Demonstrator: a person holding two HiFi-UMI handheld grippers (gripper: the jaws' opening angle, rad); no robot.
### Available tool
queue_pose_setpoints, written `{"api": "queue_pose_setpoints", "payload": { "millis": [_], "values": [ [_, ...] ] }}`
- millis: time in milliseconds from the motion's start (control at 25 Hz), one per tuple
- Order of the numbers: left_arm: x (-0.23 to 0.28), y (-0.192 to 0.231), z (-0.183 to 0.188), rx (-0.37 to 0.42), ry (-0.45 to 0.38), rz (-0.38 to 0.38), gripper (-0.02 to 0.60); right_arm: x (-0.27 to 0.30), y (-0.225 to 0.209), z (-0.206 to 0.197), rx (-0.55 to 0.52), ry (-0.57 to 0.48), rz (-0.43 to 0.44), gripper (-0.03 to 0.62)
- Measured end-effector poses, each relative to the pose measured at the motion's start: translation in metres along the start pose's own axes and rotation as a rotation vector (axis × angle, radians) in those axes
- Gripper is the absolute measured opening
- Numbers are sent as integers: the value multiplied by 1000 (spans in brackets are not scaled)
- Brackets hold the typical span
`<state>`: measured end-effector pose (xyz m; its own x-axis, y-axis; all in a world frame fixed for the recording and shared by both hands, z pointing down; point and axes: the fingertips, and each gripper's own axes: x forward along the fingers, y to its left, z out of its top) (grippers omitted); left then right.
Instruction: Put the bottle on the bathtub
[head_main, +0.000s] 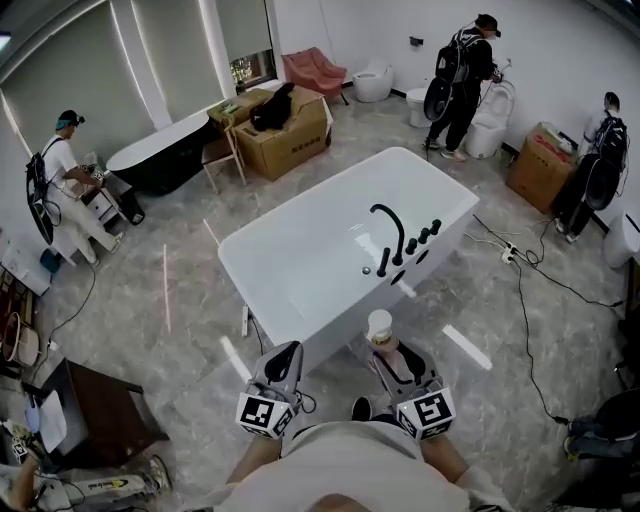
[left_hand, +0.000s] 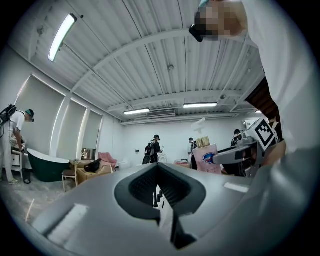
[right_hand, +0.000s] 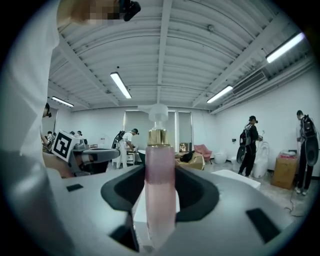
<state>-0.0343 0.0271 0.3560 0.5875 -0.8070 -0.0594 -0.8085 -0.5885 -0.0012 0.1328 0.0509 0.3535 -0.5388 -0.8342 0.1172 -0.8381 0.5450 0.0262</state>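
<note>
Item: one bottle (right_hand: 160, 185), pink, gold-collared, white-capped. I am clamping it upright in my right gripper (head_main: 388, 350), just short of the bathtub (head_main: 300, 250). My left gripper (head_main: 287, 352) is hanging closed, empty. The bathtub is carrying a black faucet (head_main: 390, 228) on its rim.

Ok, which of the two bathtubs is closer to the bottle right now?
The white bathtub with the black faucet, just ahead of the bottle in the right gripper. The black bathtub stands far off at the left.

Grey marble floor (head_main: 150, 300) spreads under white walls (head_main: 560, 40); strip lights (right_hand: 120, 85) line the ribbed ceiling (right_hand: 165, 50). A cardboard box (head_main: 290, 135) and pink armchair (head_main: 315, 68) sit near tall windows (head_main: 160, 50).
</note>
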Motion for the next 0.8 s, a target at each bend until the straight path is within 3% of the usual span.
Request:
{"api": "queue_pose_setpoints", "payload": {
  "millis": [160,400,520,600,800],
  "values": [
    [47,13,12,13,-25,3,3,36,-37,3,18,10,7,188],
    [62,66,-7,-26,-3,31,3,90,-44,1,34,22,4,188],
    [73,87,-9,-20,12,-17,3,111,-42,7,-1,21,-50,189],
    [81,99,-6,-1,22,-52,3,117,-45,11,31,15,-84,189],
    [92,139,11,14,-13,-18,3,127,-51,16,74,9,-130,188]
  ]
}}
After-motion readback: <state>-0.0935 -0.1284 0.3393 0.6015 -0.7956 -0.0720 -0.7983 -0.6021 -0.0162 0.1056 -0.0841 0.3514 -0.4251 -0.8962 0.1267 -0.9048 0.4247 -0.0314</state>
